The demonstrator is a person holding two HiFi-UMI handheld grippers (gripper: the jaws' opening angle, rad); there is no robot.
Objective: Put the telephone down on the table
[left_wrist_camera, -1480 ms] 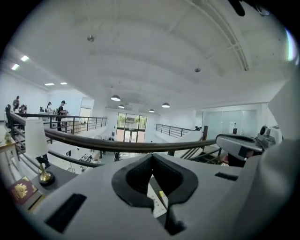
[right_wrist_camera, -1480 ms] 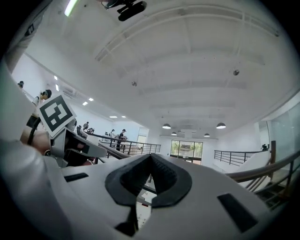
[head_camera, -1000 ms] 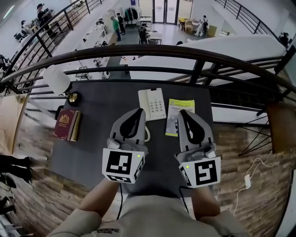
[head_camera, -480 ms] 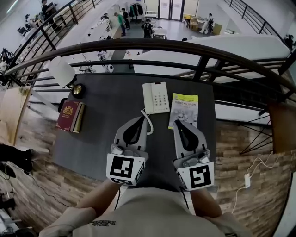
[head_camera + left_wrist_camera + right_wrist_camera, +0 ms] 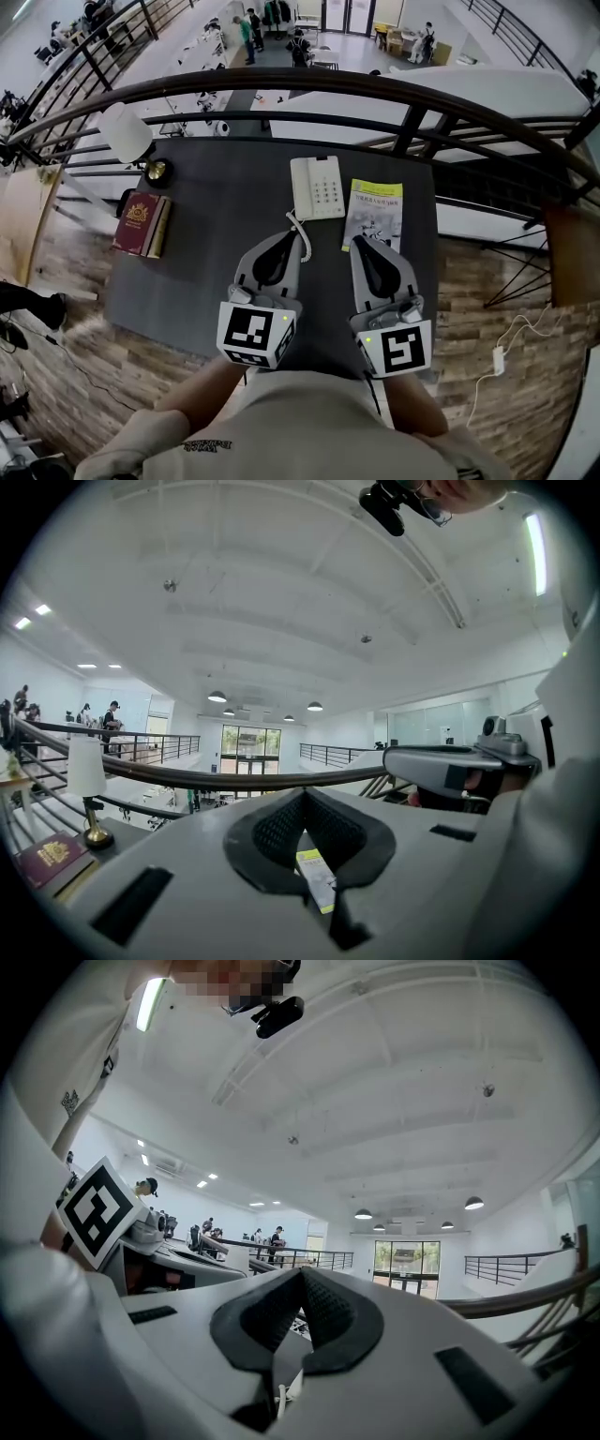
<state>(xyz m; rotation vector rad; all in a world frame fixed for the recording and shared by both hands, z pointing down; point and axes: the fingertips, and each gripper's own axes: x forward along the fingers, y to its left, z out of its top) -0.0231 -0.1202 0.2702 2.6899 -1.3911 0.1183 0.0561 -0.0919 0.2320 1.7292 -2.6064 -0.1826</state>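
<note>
Open-plan office, mezzanine lvl: railing (image 5: 309, 92), desks (image 5: 192, 66) w/ people (image 5: 246, 28) on floor below.

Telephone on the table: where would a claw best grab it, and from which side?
Probably what looks like the handset along the telephone's left side, taken from above, pinching across its narrow width. The body lies flat and wide on the table, a booklet sits close on its right, and the coiled cord trails off the near left corner.

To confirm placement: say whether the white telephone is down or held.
Down: white push-button telephone lies flat on the dark grey table, keypad up.
</note>
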